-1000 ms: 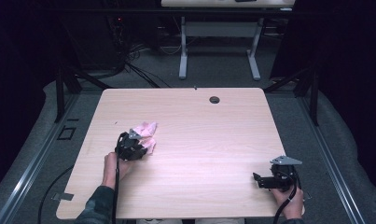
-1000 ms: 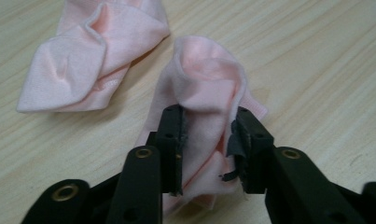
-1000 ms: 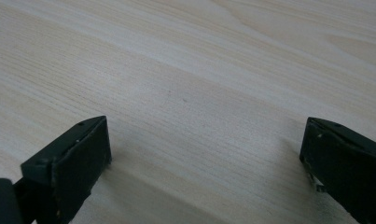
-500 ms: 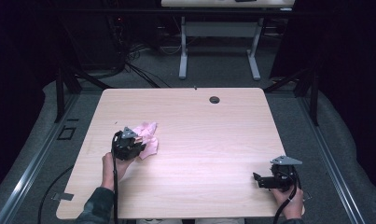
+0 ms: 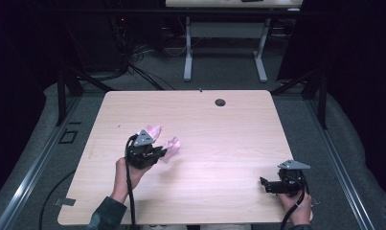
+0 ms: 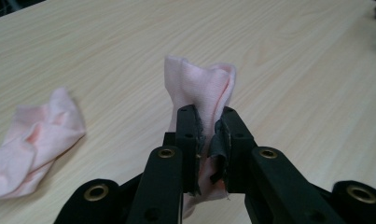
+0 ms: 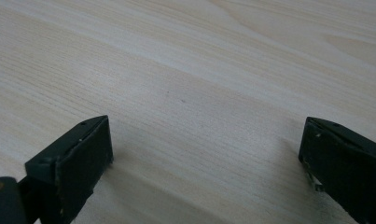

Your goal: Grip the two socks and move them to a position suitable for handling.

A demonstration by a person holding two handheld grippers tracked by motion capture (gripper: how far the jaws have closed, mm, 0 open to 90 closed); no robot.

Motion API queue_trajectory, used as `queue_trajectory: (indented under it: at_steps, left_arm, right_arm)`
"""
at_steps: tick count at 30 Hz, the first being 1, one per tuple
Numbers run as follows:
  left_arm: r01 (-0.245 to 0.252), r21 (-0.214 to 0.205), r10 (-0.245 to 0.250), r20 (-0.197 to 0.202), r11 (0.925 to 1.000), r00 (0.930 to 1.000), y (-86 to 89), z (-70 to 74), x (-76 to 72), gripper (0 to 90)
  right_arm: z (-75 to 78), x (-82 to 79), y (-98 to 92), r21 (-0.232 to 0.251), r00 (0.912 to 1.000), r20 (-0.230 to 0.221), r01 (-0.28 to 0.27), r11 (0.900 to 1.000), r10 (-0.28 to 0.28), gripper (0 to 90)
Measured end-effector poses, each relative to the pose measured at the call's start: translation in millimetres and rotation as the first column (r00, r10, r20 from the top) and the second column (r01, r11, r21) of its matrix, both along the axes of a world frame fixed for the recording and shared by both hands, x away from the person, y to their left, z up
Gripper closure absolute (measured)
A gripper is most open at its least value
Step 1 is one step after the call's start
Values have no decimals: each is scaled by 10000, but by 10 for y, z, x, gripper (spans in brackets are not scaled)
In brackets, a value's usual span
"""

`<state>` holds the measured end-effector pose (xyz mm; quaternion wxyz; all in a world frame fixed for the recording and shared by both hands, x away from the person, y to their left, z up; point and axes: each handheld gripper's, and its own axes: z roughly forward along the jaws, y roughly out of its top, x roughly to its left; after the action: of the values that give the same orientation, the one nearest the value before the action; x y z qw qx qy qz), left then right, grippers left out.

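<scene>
A pink cloth (image 5: 172,145) lies crumpled on the light wooden table (image 5: 219,139), left of the middle. My left gripper (image 5: 160,153) is shut on a fold of it. In the left gripper view the pinched pink cloth (image 6: 202,88) stands up between the jaws of the left gripper (image 6: 209,135), and another pink bunch (image 6: 34,140) rests on the table to the left. Whether the two bunches join under the gripper I cannot tell. My right gripper (image 5: 263,183) sits low near the front right corner. The right gripper (image 7: 204,154) is open, with bare wood between its jaws.
A dark round grommet (image 5: 221,102) sits in the table near its far edge. Beyond the table stand the white legs of another desk (image 5: 188,57), with cables on the floor. Black frame rails run along both sides.
My left gripper has shifted a little to the right and turned, drawing one end of the pink cloth rightward with it. The right gripper has stayed where it was.
</scene>
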<state>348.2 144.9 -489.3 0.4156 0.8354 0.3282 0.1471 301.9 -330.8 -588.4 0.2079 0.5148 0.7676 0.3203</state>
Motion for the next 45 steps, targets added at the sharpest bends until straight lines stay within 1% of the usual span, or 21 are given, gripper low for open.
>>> queue_trajectory:
  at_steps: [5, 8, 12, 14, 15, 16, 17, 18, 19, 20, 22, 25, 28, 30, 33, 36, 37, 40, 41, 44, 45]
  left_arm:
    - [817, -547, -831, -245, 9952, 9962, -261, 43, -148, 799]
    - [1258, -977, -1325, -649, 9872, 9891, -434, 12, -243, 797]
    - [1603, -1481, -1834, -1584, 9759, 9702, -670, -135, -355, 790]
    - [1388, -1297, -1621, -1911, 9818, 9681, -729, -260, -355, 769]
    - [1062, -941, -1249, -2220, 9899, 9670, -736, -408, -306, 718]
    - [748, -590, -861, -2218, 9955, 9713, -728, -476, -279, 662]
    - [630, -543, -740, -2308, 9965, 9702, -708, -523, -255, 595]
    - [630, -543, -740, -2308, 9965, 9702, -708, -523, -255, 544]
    - [184, -223, -229, -2241, 9996, 9743, -658, -585, -220, 544]
    - [-99, -58, 85, -2149, 9999, 9766, -624, -604, -211, 444]
    - [-374, -173, 331, -2034, 9992, 9785, -545, -602, -214, 339]
    - [-720, 193, 738, -1206, 9972, 9899, -412, -492, -312, 282]
    - [-622, 457, 660, -874, 9970, 9940, -403, -441, -396, 290]
    - [-263, 755, 302, -502, 9968, 9983, -469, -408, -511, 310]
    - [317, 1095, -281, -349, 9935, 9990, -607, -380, -642, 400]
    - [838, 1311, -810, -268, 9878, 9964, -790, -412, -728, 442]
    - [1073, 1473, -1014, -470, 9833, 9937, -850, -439, -729, 466]
    - [1101, 1709, -984, -754, 9791, 9923, -943, -520, -674, 550]
    - [1101, 1709, -984, -754, 9791, 9923, -943, -520, -674, 567]
    - [1019, 1767, -866, -921, 9790, 9920, -951, -567, -591, 605]
    - [951, 1756, -780, -1020, 9799, 9917, -953, -586, -568, 646]
  right_arm:
    - [0, 0, -1, 5, 10000, 3, 7, 10000, -7, 23]
    - [1, 0, -3, 6, 10000, -7, -4, 10000, 4, 24]
    - [2, -1, -4, 21, 10000, -8, 5, 10000, -5, 26]
    - [1, 0, -4, 22, 10000, -3, 4, 10000, -4, 26]
    - [2, 0, -4, 21, 10000, -8, 2, 10000, -2, 26]
    - [3, 0, -5, -31, 10000, -16, 21, 10000, -21, 26]
    - [2, 1, -4, -30, 10000, -7, 21, 10000, -21, 26]
    - [2, 1, -4, -30, 10000, -7, 21, 10000, -21, 26]
    - [2, 1, -3, 26, 10000, -10, 8, 10000, -7, 26]
    - [2, 2, -3, 9, 10000, -2, 10, 10000, -10, 26]
    - [4, 5, -2, -32, 10000, -7, 30, 10000, -30, 26]
    - [25, 7, 16, -57, 9997, -240, 110, 9999, -111, 36]
    - [50, -14, 73, -13, 9995, -302, -27, 10000, 27, 56]
    - [109, -58, 166, 68, 9997, -148, -181, 9998, 182, 73]
    - [199, -106, 284, 409, 9979, -98, -633, 9972, 637, 119]
    - [259, -137, 466, 805, 9921, -48, -1249, 9889, 1256, 155]
    - [275, -137, 531, 878, 9888, -164, -1461, 9854, 1481, 173]
    - [325, -117, 838, 1271, 9679, -167, -2468, 9607, 2508, 281]
    - [325, -117, 838, 1271, 9679, -167, -2468, 9607, 2508, 281]
    - [353, -65, 1109, 1255, 9418, -240, -3299, 9356, 3353, 375]
    - [353, -5, 1272, 1144, 9266, -334, -3687, 9225, 3745, 427]
